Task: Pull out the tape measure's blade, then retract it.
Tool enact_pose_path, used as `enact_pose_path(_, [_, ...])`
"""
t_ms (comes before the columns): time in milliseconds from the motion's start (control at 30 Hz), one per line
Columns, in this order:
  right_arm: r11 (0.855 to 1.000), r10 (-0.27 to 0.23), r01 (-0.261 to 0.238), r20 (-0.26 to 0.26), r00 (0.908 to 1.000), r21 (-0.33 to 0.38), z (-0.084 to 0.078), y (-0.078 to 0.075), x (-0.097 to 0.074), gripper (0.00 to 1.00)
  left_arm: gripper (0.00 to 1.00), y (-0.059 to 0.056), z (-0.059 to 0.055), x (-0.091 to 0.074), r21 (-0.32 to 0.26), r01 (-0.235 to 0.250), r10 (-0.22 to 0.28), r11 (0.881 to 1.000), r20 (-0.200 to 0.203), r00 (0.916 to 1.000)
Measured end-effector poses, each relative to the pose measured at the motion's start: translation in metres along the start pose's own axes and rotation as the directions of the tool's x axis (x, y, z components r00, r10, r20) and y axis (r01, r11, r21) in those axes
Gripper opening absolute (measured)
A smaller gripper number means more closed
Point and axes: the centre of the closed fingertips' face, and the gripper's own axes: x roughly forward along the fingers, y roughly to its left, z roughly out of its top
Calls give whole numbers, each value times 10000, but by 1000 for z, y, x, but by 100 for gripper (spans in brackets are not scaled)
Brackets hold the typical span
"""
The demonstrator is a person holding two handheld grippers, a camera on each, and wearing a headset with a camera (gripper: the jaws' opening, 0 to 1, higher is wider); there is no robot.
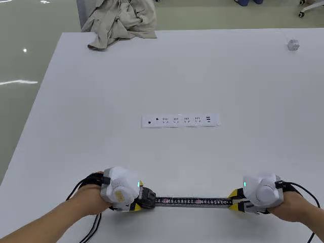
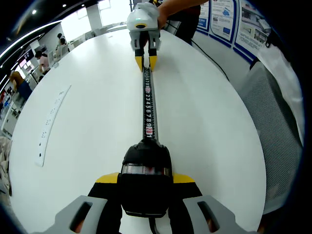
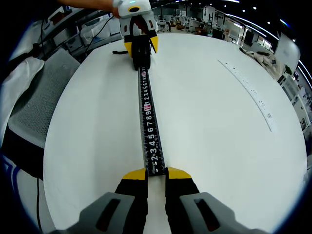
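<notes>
Tape measure (image 1: 148, 198) sits low on the bench (image 1: 228, 76), at about 7 o'clock near the front edge. The left hand-held gripper (image 1: 137, 197) has its jaws clamped on the black case from both sides, and a hand (image 1: 90, 199) wraps that gripper from behind. Up at 11 o'clock a crumpled beige cloth (image 1: 120, 23) lies at the far edge.

Moving right, the blade (image 1: 192, 201) is out of the tape measure and runs flat along the bench, numbers up, straight across toward 5 o'clock. At the centre, beyond the blade, a white power strip (image 1: 179, 121) lies parallel to it and well apart. At 5 o'clock the right hand-held gripper (image 1: 234, 201) is closed on the blade's tip, its yellow jaw tips pinching it. Far off at 1 o'clock sits a small pale object (image 1: 293, 45), too small to tell what.
</notes>
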Motion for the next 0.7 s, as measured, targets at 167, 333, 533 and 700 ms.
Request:
enact_pose_path(167, [10000, -4, 4, -55, 10000, -31, -1, -1, 1, 12, 34, 0, -1, 1, 23, -64, 64, 10000, -8, 10000])
enact_pose_path(333, [10000, -29, 28, -174, 9998, -82, -1, -1, 2, 12, 34, 0, 0, 2, 35, -94, 94, 9999, -24, 10000])
enact_pose_path(533, [9999, -34, 28, -378, 9993, -154, 1, 0, 1, 13, 34, 0, 0, 1, 53, -159, 159, 9999, -43, 9999])
enact_pose_path(700, [9999, -8, 1, -480, 9988, -158, 0, -1, 2, 14, 35, 1, 1, 2, 69, -143, 144, 9999, -39, 9999])
